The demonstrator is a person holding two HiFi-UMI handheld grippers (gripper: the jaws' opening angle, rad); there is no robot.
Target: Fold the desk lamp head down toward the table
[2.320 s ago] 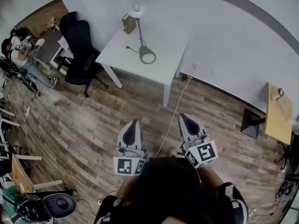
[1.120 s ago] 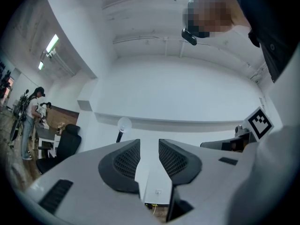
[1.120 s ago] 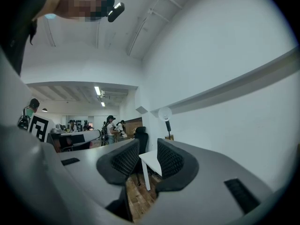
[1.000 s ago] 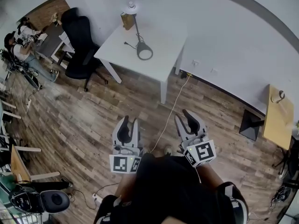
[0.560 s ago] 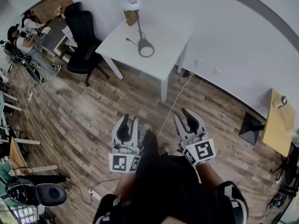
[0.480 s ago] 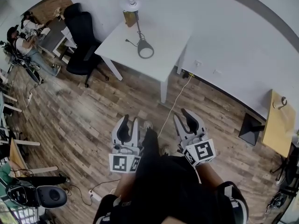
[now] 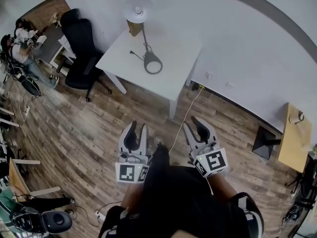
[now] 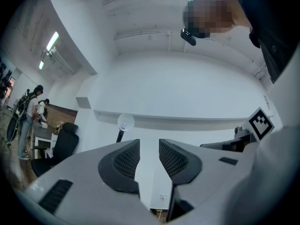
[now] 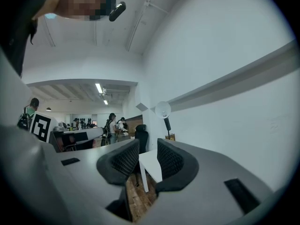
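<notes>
A: Lamp: where is it found?

B: The lamp is seen on the white desk, toward the far left corner; the round base is set flat on the top; the stem is stood upright; the head is carried high above the base, not folded down; a small brown box is noted just beside the stem, near the wall.

A: And the grippers?

B: The left gripper and the right gripper are held side by side over the wood floor, well apart from the desk and pointed toward it. In the left gripper view the jaws are seen parted; only wall is shown in the gap, with the lamp head far off above one jaw; nothing is gripped. In the right gripper view the jaws are likewise parted; a corner of the desk is seen far off through the gap; nothing is held.

A: Surroundings?

B: A black office chair is noted at the left end of the desk; a pale cable is trailed across the floor from the wall; people are seen at another desk, far left.
</notes>
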